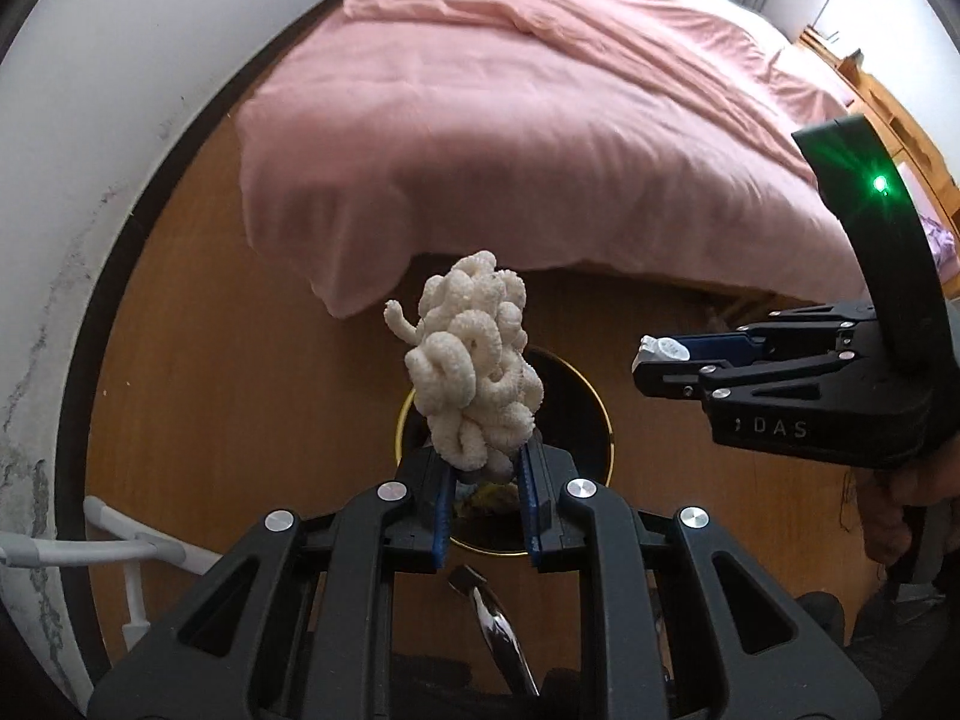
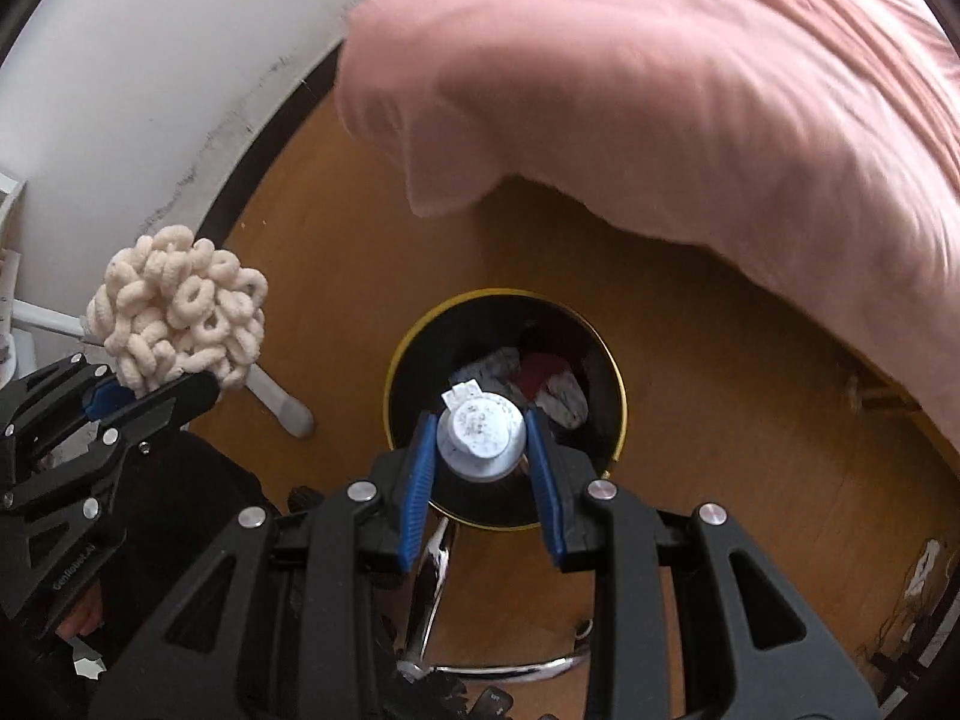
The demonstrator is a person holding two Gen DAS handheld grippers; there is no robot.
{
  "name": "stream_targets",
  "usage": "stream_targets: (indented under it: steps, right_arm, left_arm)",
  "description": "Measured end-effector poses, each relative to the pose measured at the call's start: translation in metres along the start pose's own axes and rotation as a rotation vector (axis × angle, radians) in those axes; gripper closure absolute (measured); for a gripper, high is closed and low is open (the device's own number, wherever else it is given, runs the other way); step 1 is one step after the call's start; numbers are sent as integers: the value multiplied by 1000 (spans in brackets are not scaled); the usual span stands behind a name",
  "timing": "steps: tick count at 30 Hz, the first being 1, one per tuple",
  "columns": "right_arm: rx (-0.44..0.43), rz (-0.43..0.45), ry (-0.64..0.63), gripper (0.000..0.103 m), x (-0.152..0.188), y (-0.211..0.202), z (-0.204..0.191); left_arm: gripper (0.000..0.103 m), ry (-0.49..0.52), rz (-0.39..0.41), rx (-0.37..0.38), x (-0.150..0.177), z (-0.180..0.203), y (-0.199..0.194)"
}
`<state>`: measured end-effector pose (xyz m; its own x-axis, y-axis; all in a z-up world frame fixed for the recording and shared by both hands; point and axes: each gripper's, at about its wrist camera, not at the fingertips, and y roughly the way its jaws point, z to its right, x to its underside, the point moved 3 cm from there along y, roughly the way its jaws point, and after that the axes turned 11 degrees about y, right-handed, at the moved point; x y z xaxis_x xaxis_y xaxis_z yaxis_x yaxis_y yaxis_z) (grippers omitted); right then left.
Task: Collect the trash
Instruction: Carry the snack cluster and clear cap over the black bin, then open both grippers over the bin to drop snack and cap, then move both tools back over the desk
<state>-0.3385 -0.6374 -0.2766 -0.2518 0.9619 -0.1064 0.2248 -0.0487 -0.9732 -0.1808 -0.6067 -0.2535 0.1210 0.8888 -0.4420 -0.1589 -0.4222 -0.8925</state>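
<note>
My left gripper point(image 1: 485, 471) is shut on a white clump of curled foam loops point(image 1: 474, 360) and holds it above the black bin with a gold rim point(image 1: 591, 396). The clump also shows in the right wrist view point(image 2: 180, 318), left of the bin. My right gripper point(image 2: 480, 438) is shut on a small white round cap with a tab point(image 2: 480, 429), right over the open bin point(image 2: 606, 360). In the left wrist view the right gripper point(image 1: 654, 360) hovers right of the bin with the cap point(image 1: 663, 350) at its tips. The bin holds several crumpled bits of trash point(image 2: 552, 384).
A bed with a pink duvet point(image 1: 510, 120) overhangs the wooden floor point(image 1: 240, 360) behind the bin. A white wall point(image 1: 72, 180) and white rack legs point(image 1: 120, 546) stand at the left. A chrome chair base point(image 2: 438, 570) lies below the grippers.
</note>
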Motion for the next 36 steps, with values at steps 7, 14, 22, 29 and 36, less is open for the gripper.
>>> stream_targets:
  steps: [7, 14, 22, 29, 36]
  right_arm:
    - [-8, -22, 29, 67, -1, 7, 10]
    - [-23, 28, 54, 46, -6, -6, 11]
    - [-29, 103, 83, 40, -13, -26, 18]
    - [-23, 128, 77, 40, -16, -31, 18]
    - [-11, 178, 42, 38, -15, -49, 3]
  left_arm:
    - [86, 11, -22, 25, -7, 10, 15]
    - [86, 30, -45, 43, -7, 20, 21]
    - [69, 47, -51, 55, -12, 29, 24]
    - [45, 60, -25, 36, -19, 32, 13]
    - [30, 37, 45, -45, -16, 18, -37]
